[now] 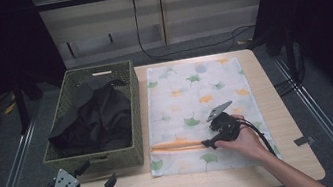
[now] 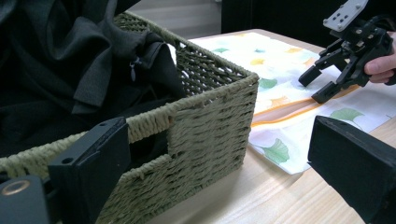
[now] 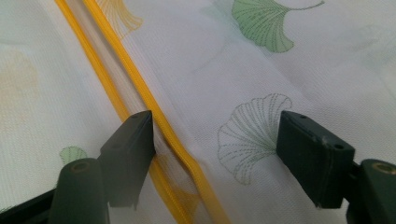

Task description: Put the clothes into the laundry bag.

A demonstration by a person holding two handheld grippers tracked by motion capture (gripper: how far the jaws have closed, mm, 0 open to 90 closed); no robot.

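Observation:
A white mesh bag (image 1: 195, 94) printed with green and orange leaves lies flat on the wooden table (image 1: 280, 106). Its orange zipper (image 1: 178, 146) runs across near the front end. My right gripper (image 1: 209, 143) hovers low over that zipper, open, with the zipper (image 3: 135, 79) passing between the jaws close to one pad and nothing gripped. From the left gripper view the right gripper (image 2: 312, 89) points down at the bag (image 2: 275, 60). My left gripper (image 1: 99, 174) is open and empty at the front left table corner, facing the woven green basket (image 2: 210, 93).
The basket (image 1: 134, 108) stands at the table's left side, packed with dark clothing (image 1: 92, 118). A small dark tag (image 1: 303, 140) sits near the right table edge. Black cables (image 1: 188, 49) lie on the floor behind the table. Bare wood shows along the front and right.

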